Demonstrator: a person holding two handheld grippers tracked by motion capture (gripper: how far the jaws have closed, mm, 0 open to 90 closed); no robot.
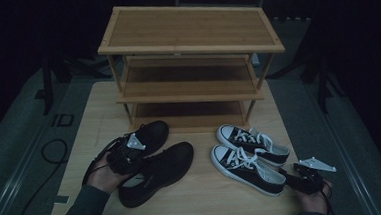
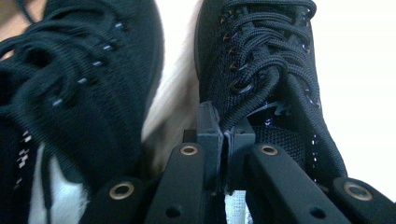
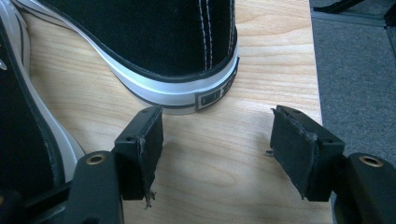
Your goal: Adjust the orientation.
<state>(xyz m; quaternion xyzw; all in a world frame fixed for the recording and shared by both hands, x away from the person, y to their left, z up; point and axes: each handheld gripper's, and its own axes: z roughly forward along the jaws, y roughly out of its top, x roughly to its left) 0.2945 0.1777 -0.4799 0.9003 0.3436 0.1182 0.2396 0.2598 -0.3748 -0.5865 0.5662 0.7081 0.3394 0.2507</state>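
Two black lace-up shoes (image 1: 152, 132) (image 1: 167, 164) lie on the left of the wooden table (image 1: 204, 202). My left gripper (image 1: 128, 151) sits at their heel end. In the left gripper view it (image 2: 225, 135) is shut on the tongue edge of the right-hand black shoe (image 2: 261, 56), just under its laces, and the other black shoe (image 2: 84, 70) lies close on the left. A pair of black-and-white sneakers (image 1: 253, 143) (image 1: 247, 169) lies on the right. My right gripper (image 1: 290, 174) is open just behind the nearer sneaker's heel (image 3: 173, 42), with bare table between its jaws (image 3: 217, 140).
A three-tier bamboo shoe rack (image 1: 189, 42) stands at the back of the table, its shelves bare. The table's right edge and grey carpet (image 3: 359, 70) lie close beside my right gripper. A black cable (image 1: 51, 151) loops on the floor at the left.
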